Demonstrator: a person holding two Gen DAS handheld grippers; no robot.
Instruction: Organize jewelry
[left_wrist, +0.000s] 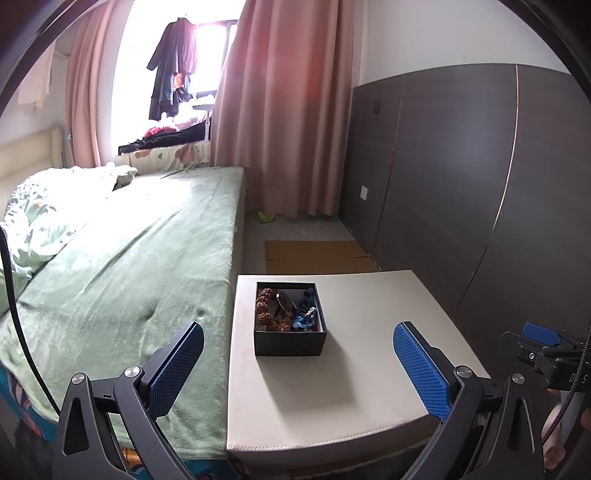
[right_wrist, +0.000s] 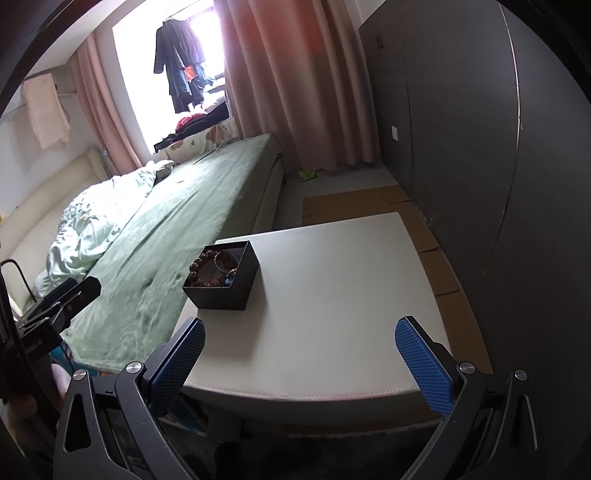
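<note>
A small black open box (left_wrist: 290, 345) stands on a white padded stool (left_wrist: 354, 387) beside the bed. It holds a brown beaded bracelet (left_wrist: 266, 309), a thin metal bangle (left_wrist: 285, 300) and blue braided jewelry (left_wrist: 305, 314). The box also shows in the right wrist view (right_wrist: 236, 291), with the brown beads (right_wrist: 202, 266) inside. My left gripper (left_wrist: 298, 365) is open and empty, held low in front of the box. My right gripper (right_wrist: 300, 363) is open and empty over the stool's near edge (right_wrist: 332, 391), right of the box.
A bed with a green blanket (left_wrist: 140, 266) lies left of the stool. A dark wardrobe (left_wrist: 461, 192) stands on the right. Flat cardboard (left_wrist: 314, 256) lies on the floor behind the stool. Pink curtains (left_wrist: 288, 110) hang at the back.
</note>
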